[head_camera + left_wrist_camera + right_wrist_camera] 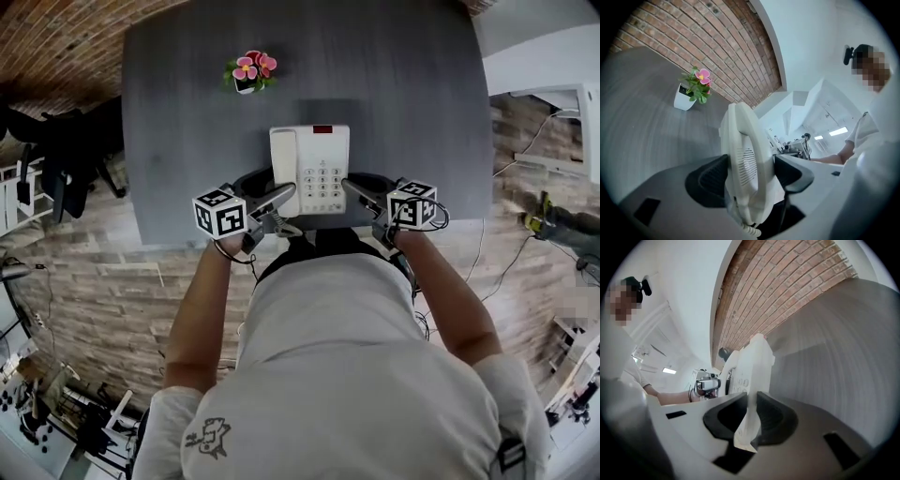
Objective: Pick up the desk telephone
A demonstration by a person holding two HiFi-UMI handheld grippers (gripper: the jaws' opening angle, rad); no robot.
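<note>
Left gripper [749,174]: dark ribbed fingers [708,177] clamp the rounded handset side of the desk telephone [310,170], a smooth cream plastic slab. Right gripper [751,417]: fingers pinch the telephone's thin right edge. The matte grey wood-grain surface [178,103] is beneath the telephone.

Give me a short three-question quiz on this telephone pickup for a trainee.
1. True or false: only the left gripper is clamped on the desk telephone.
2. Fill in: on the grey table, beyond the telephone, stands a potted ____.
3. The right gripper has its jaws on which side of the telephone? A) keypad side B) handset side C) far edge
Key: 1 false, both are clamped on it; 2 flower; 3 A.
</note>
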